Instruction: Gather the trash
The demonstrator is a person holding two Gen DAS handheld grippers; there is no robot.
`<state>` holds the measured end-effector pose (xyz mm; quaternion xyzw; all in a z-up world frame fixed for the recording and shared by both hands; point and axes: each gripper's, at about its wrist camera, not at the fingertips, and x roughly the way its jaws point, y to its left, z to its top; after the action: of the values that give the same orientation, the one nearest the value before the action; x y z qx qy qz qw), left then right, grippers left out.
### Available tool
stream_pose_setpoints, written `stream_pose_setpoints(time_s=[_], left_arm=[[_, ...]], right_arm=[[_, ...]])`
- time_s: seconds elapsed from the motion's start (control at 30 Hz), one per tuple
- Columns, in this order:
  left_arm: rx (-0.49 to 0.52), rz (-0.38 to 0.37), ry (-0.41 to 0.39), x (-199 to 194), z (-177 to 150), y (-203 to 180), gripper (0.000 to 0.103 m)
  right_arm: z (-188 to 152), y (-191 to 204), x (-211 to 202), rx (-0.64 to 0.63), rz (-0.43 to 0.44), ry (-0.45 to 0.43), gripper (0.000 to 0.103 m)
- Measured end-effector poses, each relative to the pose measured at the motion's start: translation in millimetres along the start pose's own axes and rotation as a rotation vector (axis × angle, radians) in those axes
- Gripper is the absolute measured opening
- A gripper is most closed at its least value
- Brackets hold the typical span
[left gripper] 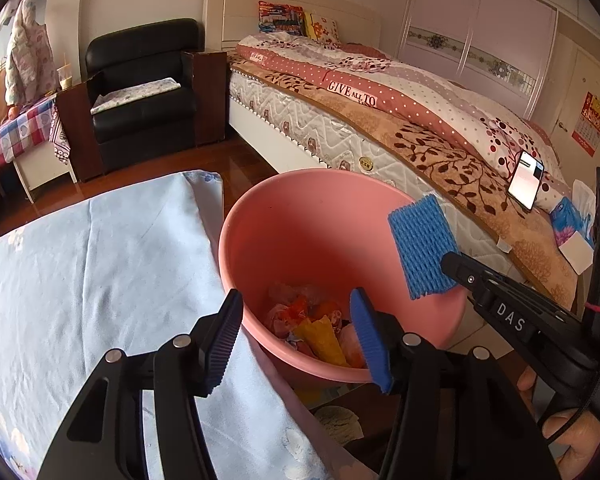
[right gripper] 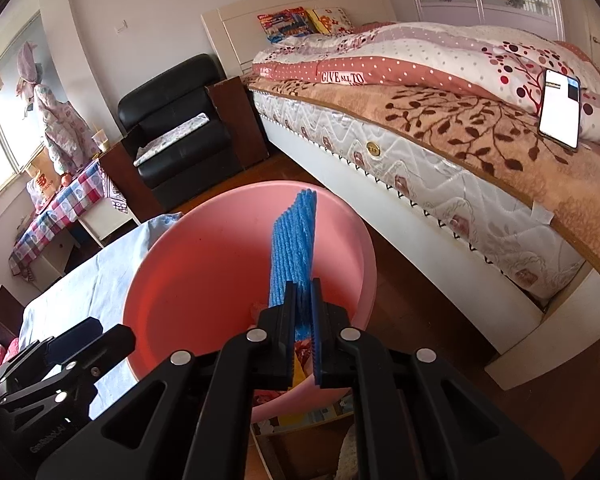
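The right gripper (right gripper: 301,320) has its jaws clamped on the blue foam net (right gripper: 293,248), mid-frame above the pink basin (right gripper: 172,280); the left gripper (left gripper: 296,336) gapes wide, empty, lower centre

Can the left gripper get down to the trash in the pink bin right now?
Probably yes. The left gripper is open and empty, right above the pink bin with the trash straight ahead. The right gripper holds its blue foam net off by the far rim.
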<state>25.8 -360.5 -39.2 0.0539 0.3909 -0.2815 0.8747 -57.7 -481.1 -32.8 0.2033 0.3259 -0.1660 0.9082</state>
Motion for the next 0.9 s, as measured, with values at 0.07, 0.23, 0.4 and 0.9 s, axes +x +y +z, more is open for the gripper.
stream_pose_setpoints(time_s=[0.07,0.23,0.4,0.9], left_arm=[[0.0,0.001,-0.002,-1.5,-0.9,1.2,0.055],[-0.004,-0.004,-0.006,-3.6,-1.3,2.8,0.055],[-0.013,-0.008,-0.02,-10.3,-1.3,6.6,0.058],[-0.039,0.059,-0.073,-35.0,-3.6,20.5,0.058]], right_arm=[[-0.7,-1.2,0.2,0.009,-0.003,0.004,0.013],[-1.0,-3.2,-3.0,0.031,0.014,-0.007,0.034],[-1.5,-0.1,-8.0,0.02,0.019,-0.017,0.034],[-13.3,28.6,-39.8,-0.049,0.116,-0.063,0.051]])
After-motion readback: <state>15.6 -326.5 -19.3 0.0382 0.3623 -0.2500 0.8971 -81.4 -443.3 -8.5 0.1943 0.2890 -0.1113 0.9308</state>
